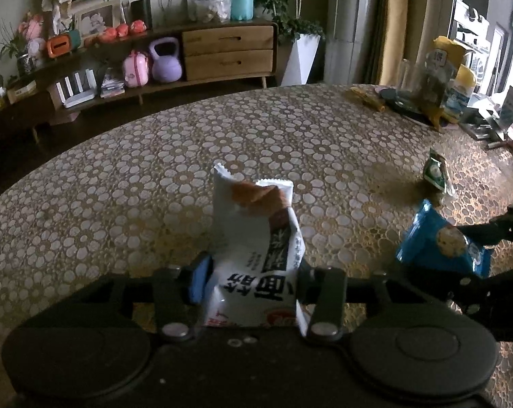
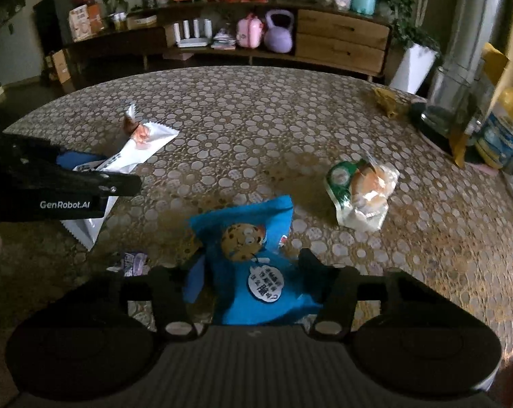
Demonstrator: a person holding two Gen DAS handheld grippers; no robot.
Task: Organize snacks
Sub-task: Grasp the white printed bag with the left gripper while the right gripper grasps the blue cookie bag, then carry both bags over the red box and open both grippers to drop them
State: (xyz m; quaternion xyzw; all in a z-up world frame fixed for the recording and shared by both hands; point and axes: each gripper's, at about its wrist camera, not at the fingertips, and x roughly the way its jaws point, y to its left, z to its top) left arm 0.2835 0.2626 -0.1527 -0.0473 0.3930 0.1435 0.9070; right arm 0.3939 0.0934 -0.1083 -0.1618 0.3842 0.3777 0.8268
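My left gripper (image 1: 253,272) is shut on a white snack packet (image 1: 253,238) with black print, held above the patterned table. It also shows in the right wrist view (image 2: 134,149), at the left, with the left gripper (image 2: 96,173) on it. My right gripper (image 2: 249,272) is shut on a blue cookie packet (image 2: 246,248), seen at the right of the left wrist view (image 1: 440,244). A green-and-clear bread packet (image 2: 358,193) lies on the table to the right, also in the left wrist view (image 1: 436,173). A small purple wrapper (image 2: 132,261) lies near the front.
The table (image 1: 154,170) has a floral cloth. At its far right stand a glass jar (image 2: 457,102), yellow bags (image 1: 440,74) and a bottle (image 2: 501,129). A yellow wrapper (image 2: 387,100) lies nearby. A wooden sideboard (image 1: 222,51) stands beyond the table.
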